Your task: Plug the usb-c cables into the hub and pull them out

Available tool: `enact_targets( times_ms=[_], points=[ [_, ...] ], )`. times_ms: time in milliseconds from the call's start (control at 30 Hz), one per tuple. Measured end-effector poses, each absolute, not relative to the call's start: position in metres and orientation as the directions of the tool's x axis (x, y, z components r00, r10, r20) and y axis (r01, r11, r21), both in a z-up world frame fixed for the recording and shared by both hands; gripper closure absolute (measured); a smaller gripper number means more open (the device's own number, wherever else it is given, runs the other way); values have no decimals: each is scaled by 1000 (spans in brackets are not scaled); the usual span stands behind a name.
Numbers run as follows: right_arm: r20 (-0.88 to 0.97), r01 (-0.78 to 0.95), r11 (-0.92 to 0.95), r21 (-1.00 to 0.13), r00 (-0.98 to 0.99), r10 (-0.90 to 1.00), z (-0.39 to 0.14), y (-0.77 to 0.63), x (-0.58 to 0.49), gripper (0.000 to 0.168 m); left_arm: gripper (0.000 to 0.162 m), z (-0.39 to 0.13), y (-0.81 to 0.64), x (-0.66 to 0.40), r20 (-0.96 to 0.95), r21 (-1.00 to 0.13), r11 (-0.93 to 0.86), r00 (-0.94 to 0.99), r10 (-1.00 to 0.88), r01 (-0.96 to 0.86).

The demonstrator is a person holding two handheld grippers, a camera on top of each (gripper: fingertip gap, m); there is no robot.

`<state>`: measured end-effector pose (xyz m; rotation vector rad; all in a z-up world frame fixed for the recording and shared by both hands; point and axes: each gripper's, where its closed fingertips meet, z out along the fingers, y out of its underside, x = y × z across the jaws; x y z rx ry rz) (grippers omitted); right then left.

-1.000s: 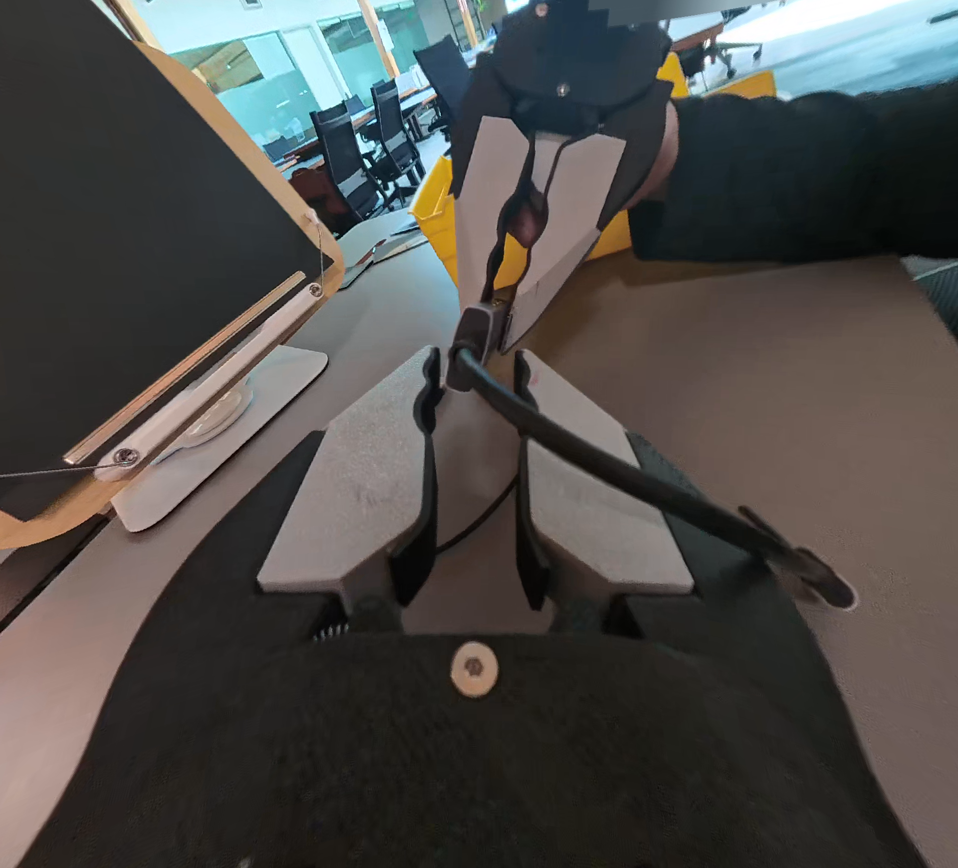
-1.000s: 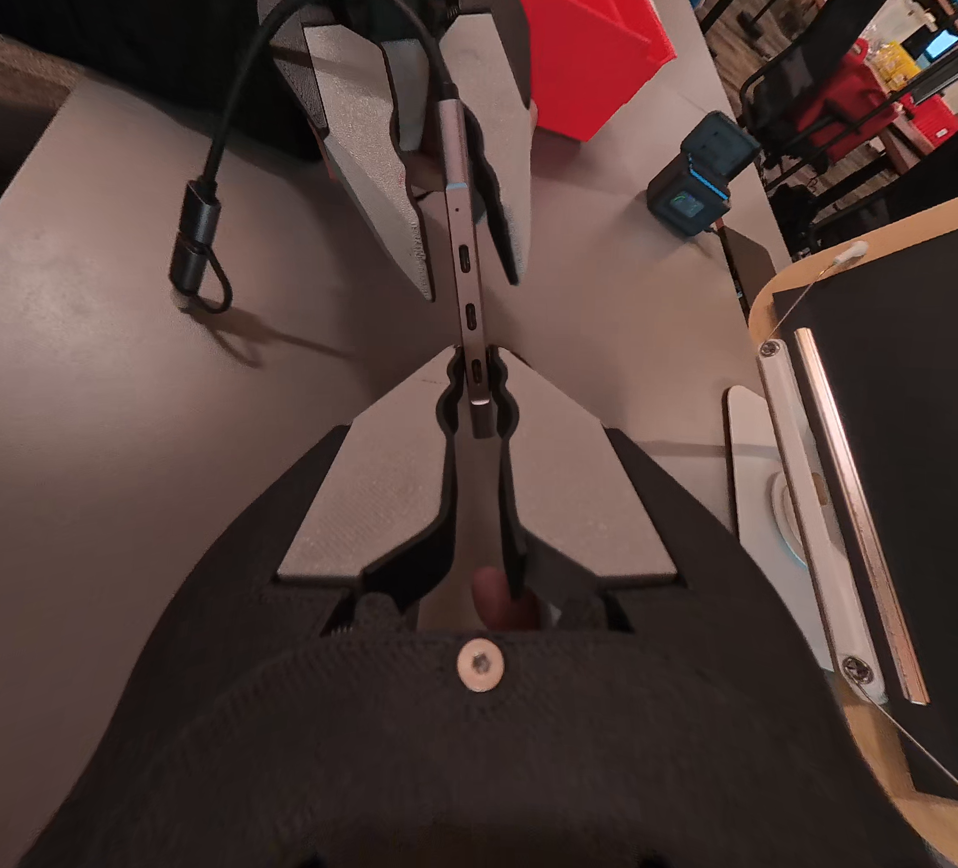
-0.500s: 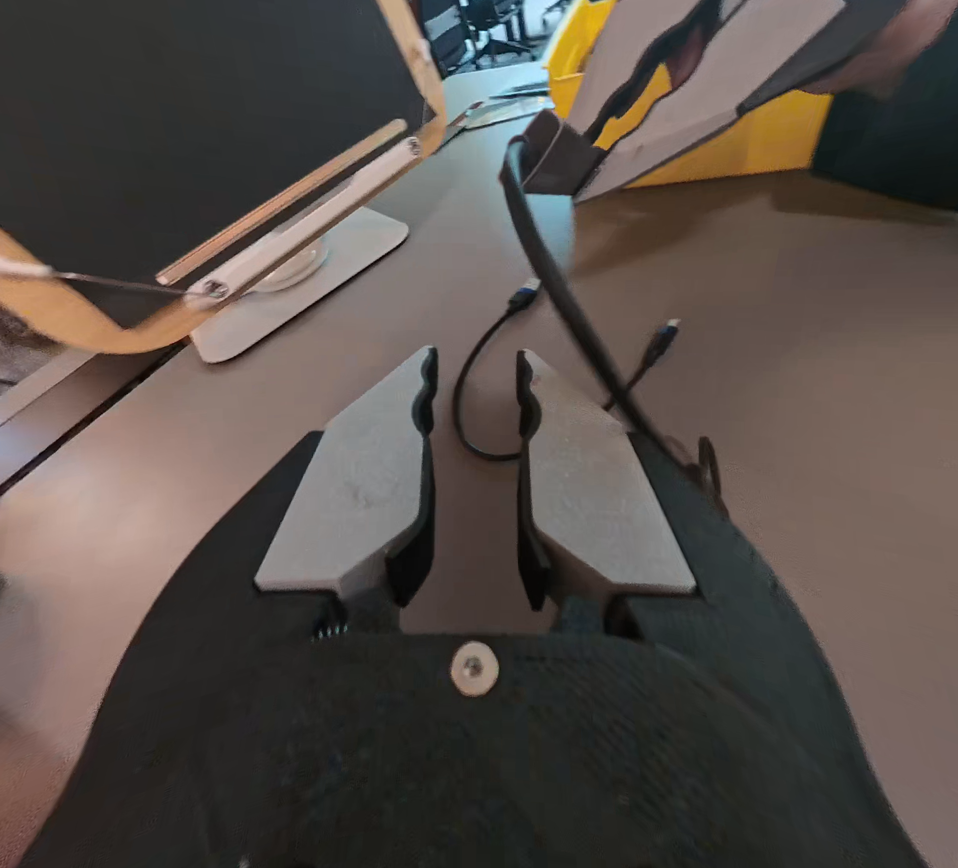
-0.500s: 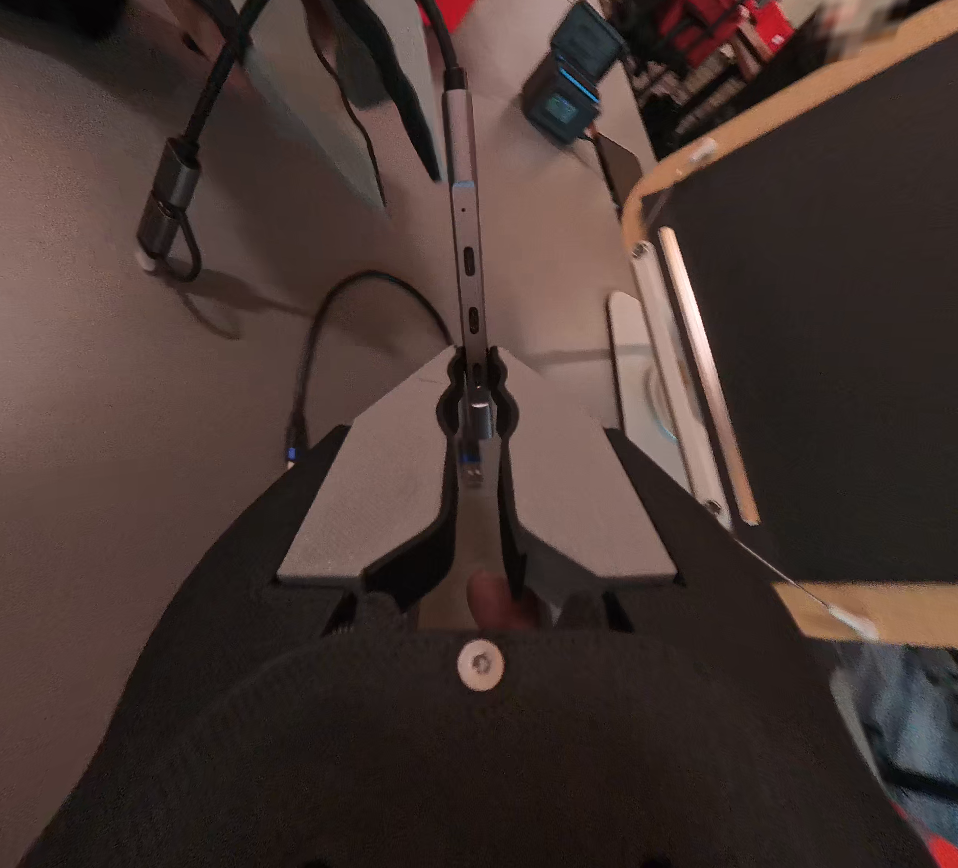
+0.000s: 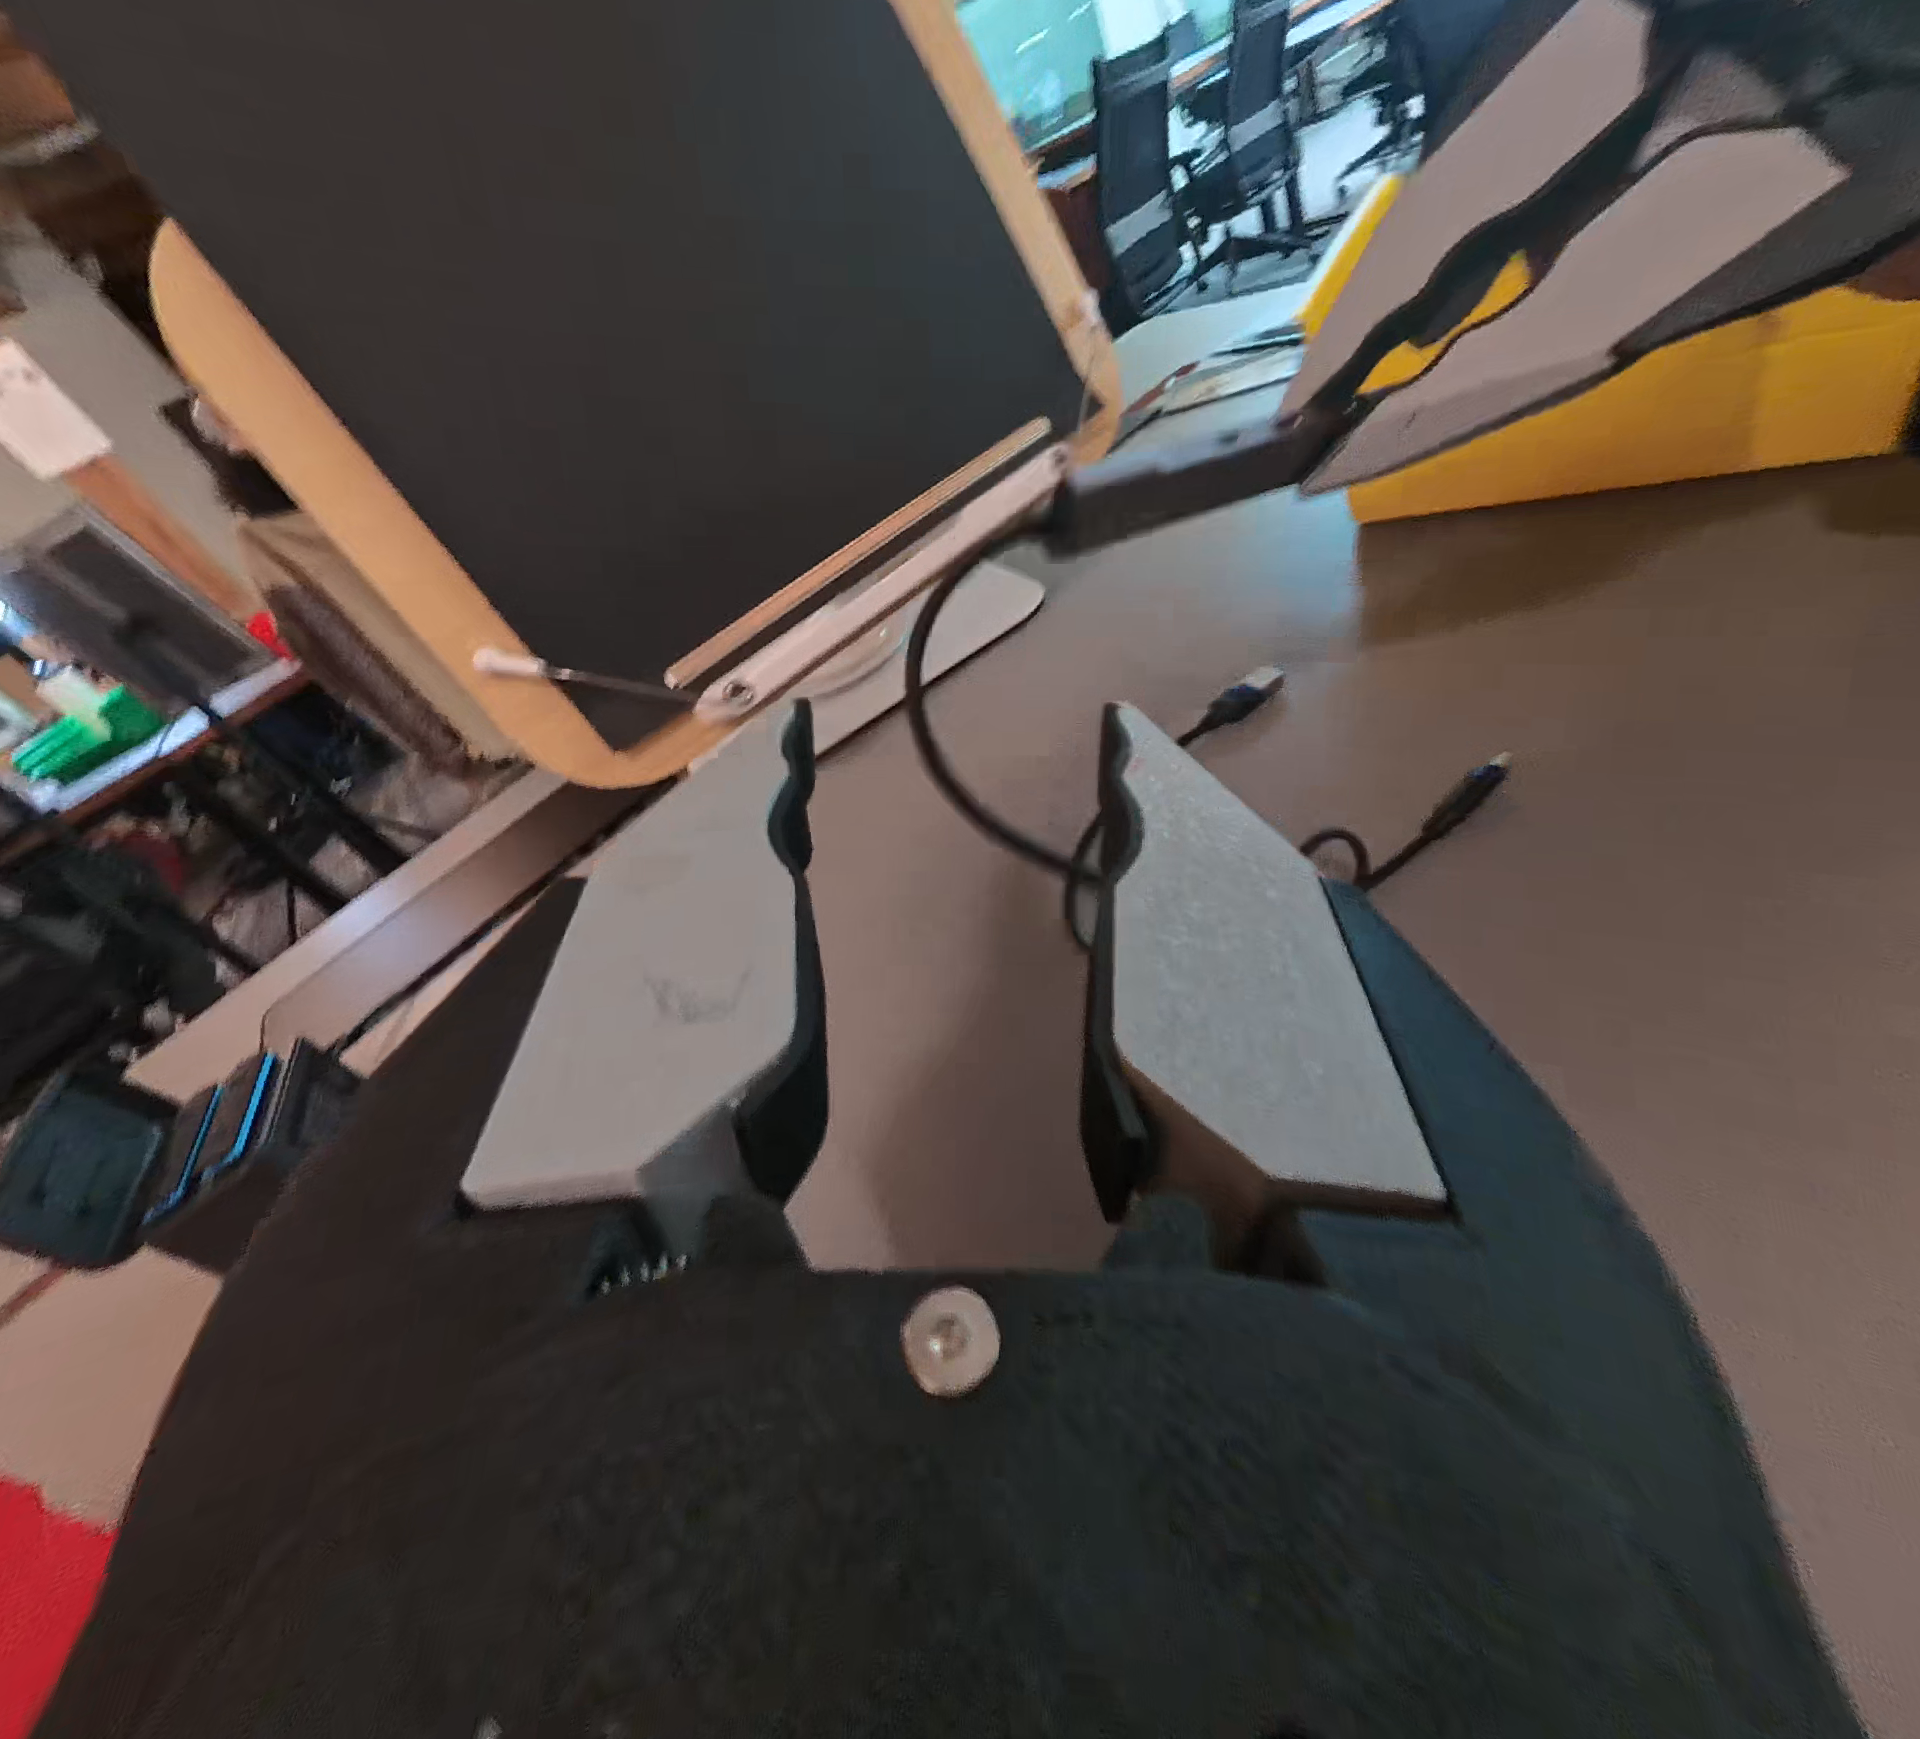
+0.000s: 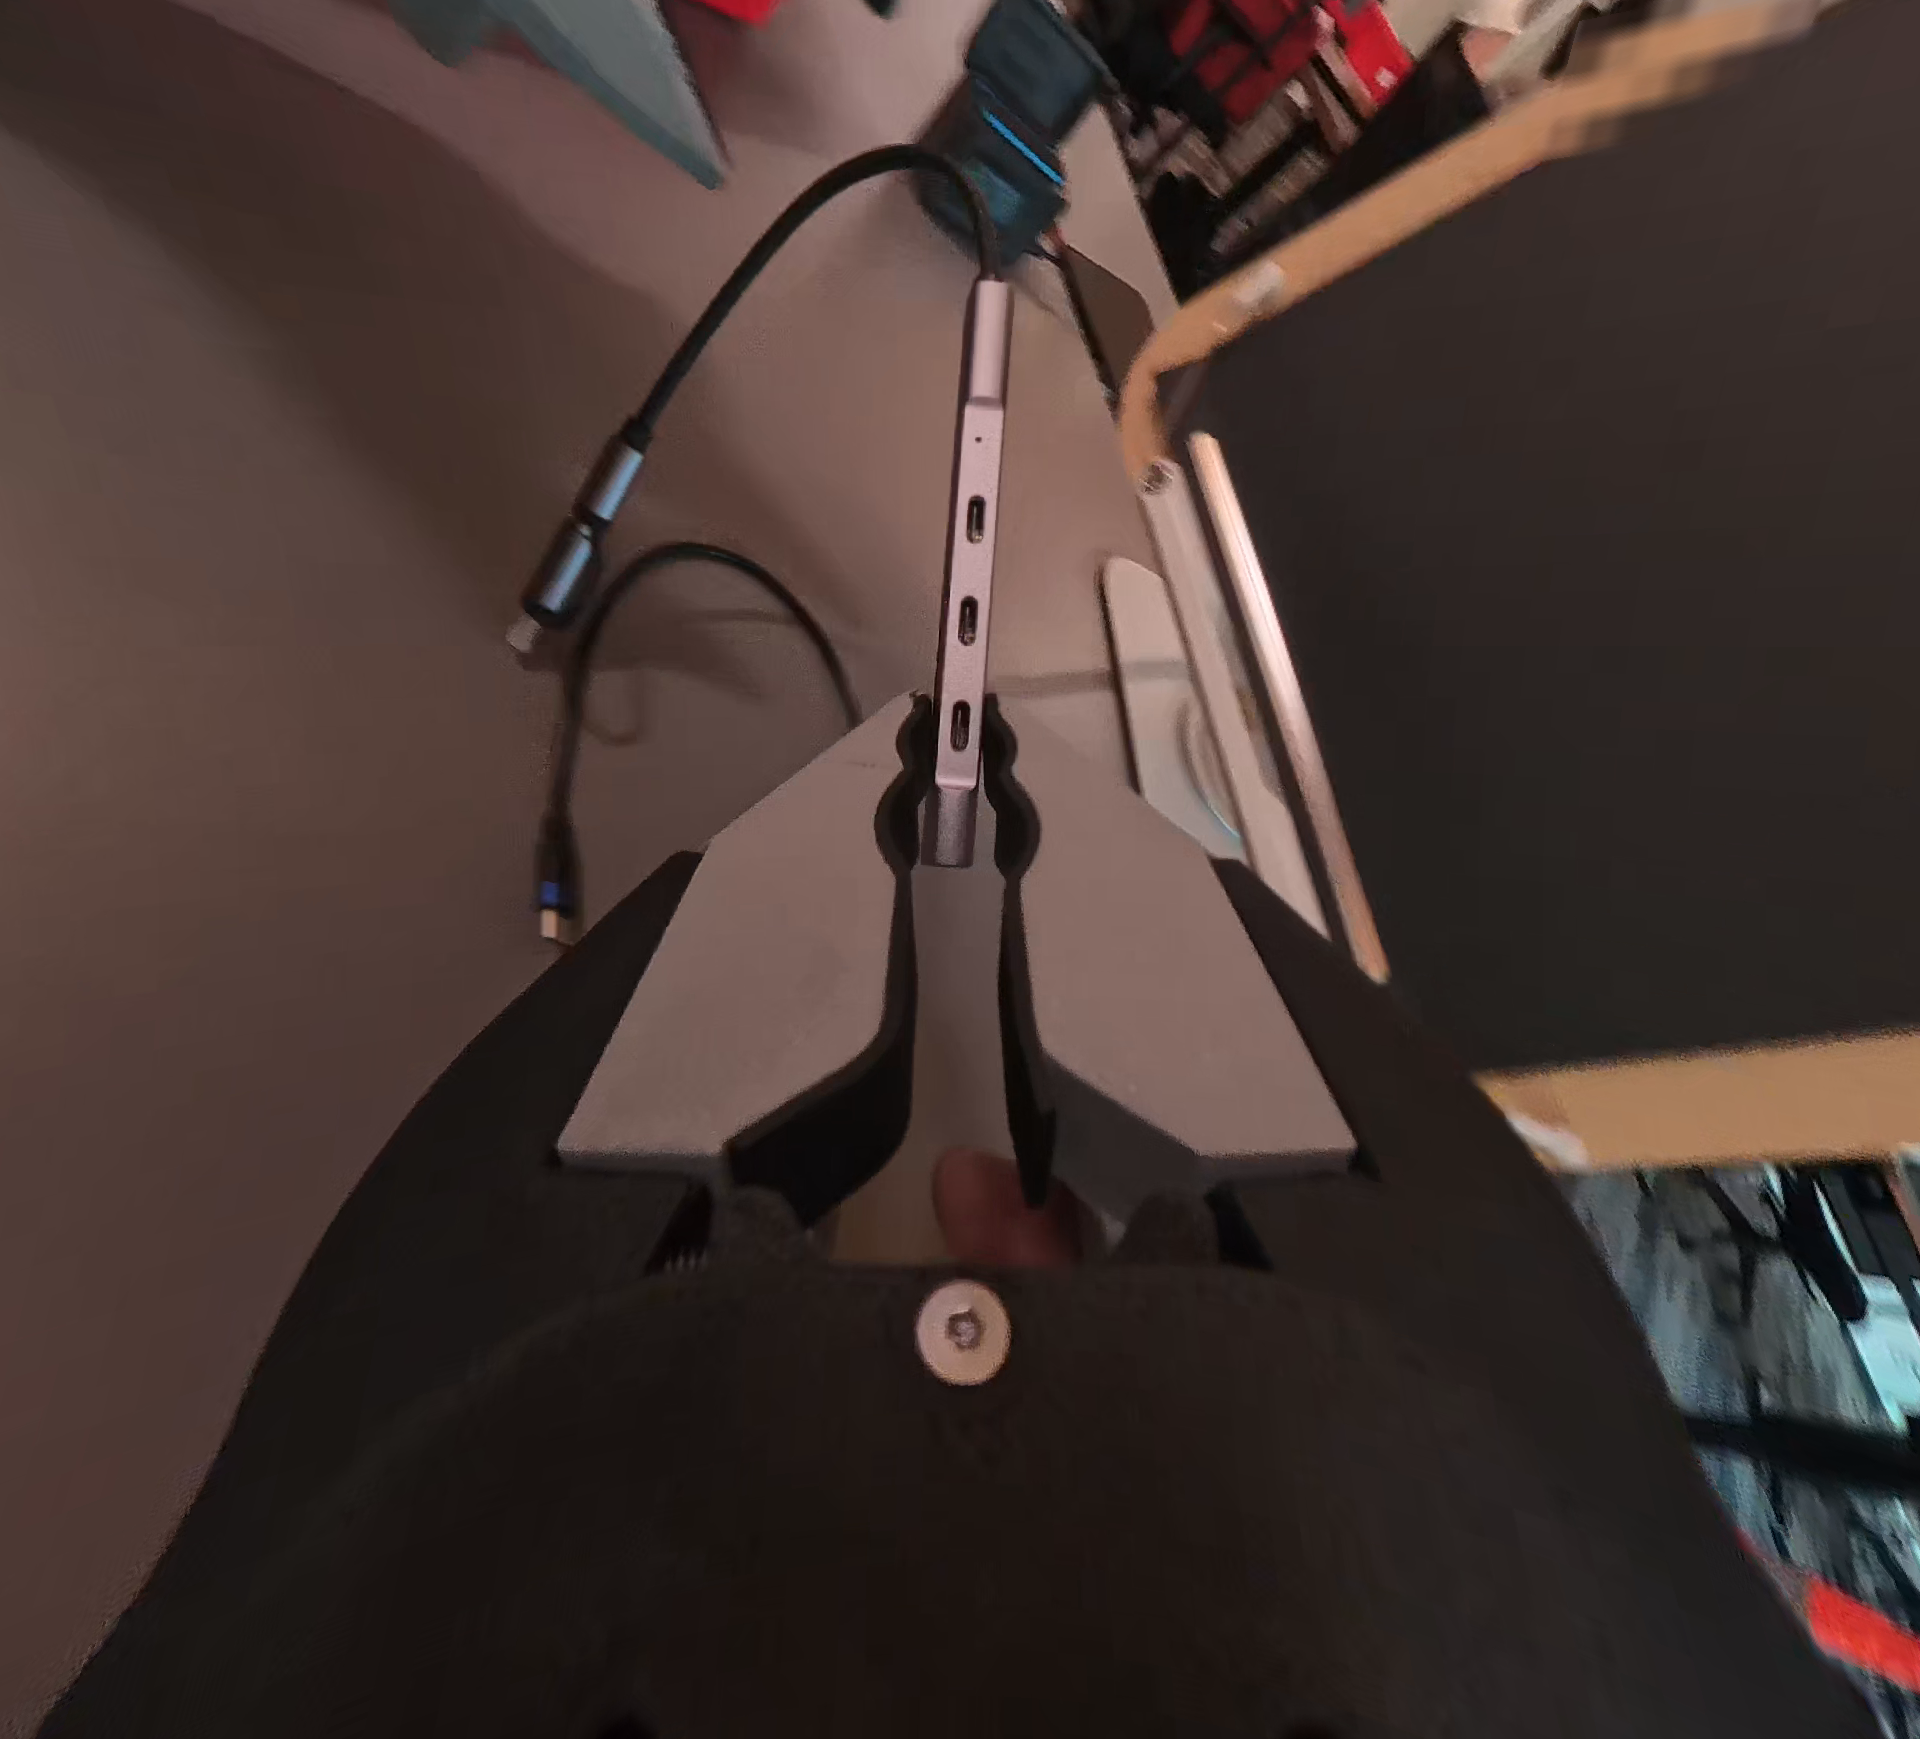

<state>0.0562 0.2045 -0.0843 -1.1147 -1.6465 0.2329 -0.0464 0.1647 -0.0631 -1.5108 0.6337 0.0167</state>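
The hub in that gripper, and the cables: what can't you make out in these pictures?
- Hub, right wrist view: its near end sits between the right gripper fingers; its far side faces away.
- Loose cable, right wrist view: one end runs behind the gripper body.
- Cable plugs, left wrist view: too small and blurred to tell their type.
- Left gripper: open, holding nothing.

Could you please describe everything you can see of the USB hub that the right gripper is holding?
The hub is a slim silver-grey bar that looks like metal, held clear above the table and pointing away from the camera. The right gripper is shut on its near end, which has a darker grey cap. Its upturned edge shows three small oval ports, all empty, and a tiny dot farther along. From the far end its own black cable arcs back to a grey plug near the table.
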Motion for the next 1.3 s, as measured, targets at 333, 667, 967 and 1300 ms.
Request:
enact_targets(
  times_ms=[333,667,967,1300],
  points=[
    [612,462,620,-634,-192,767,-104,148,27,163,117,-89,148,-5,-607,-781,204,643,-467,-590],
    [475,325,556,-765,-296,828,-93,123,33,163,142,-104,137,13,-581,-787,228,564,-587,-573],
    [399,321,490,-811,-309,863,-97,123,29,158,155,-104,122,26,-489,-835,220,498,-716,-504],
    [388,402,471,-785,-273,880,-114,135,23,158,155,-115,132,21,-528,-798,190,511,-678,-571]
  ],
)
